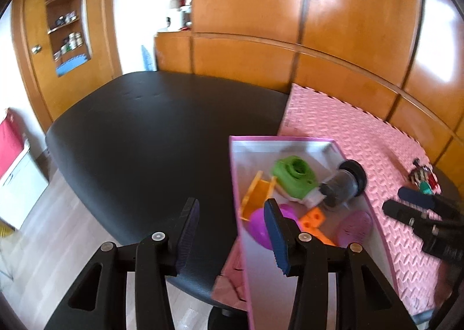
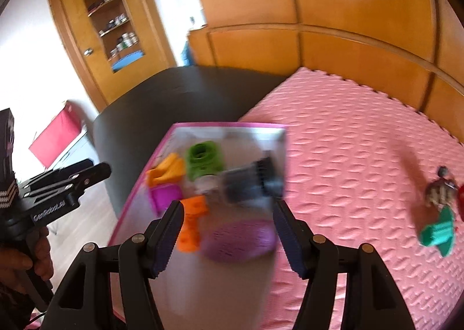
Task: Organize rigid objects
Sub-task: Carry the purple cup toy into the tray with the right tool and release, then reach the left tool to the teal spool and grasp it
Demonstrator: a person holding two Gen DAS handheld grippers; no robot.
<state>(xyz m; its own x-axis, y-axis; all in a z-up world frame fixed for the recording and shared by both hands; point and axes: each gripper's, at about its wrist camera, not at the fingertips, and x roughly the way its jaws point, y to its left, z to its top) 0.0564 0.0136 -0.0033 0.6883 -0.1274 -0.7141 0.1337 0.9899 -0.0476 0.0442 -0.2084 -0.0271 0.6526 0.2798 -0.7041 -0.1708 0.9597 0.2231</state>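
Observation:
A pink-rimmed box (image 1: 293, 140) (image 2: 229, 126) lies on the pink foam mat (image 1: 348, 126) (image 2: 348, 141). It holds a green part (image 1: 294, 176) (image 2: 204, 160), orange pieces (image 1: 256, 193) (image 2: 191, 225), a purple cup (image 1: 258, 227) (image 2: 163, 196), a lilac disc (image 1: 355, 227) (image 2: 237, 240) and a dark jar (image 1: 345, 185) (image 2: 249, 182). My left gripper (image 1: 232, 238) is open and empty at the box's left wall. My right gripper (image 2: 227, 238) is open and empty over the box; it also shows in the left wrist view (image 1: 417, 205). A toy figure (image 1: 422, 174) (image 2: 439, 189) and a green part (image 2: 438, 232) lie on the mat to the right.
The mat covers the right part of a black table (image 1: 145, 132) (image 2: 139, 121). Wooden cabinets (image 1: 290, 25) stand behind it. A shelf alcove (image 1: 68, 19) is in the wall at the left. The left gripper shows at the left edge of the right wrist view (image 2: 95, 171).

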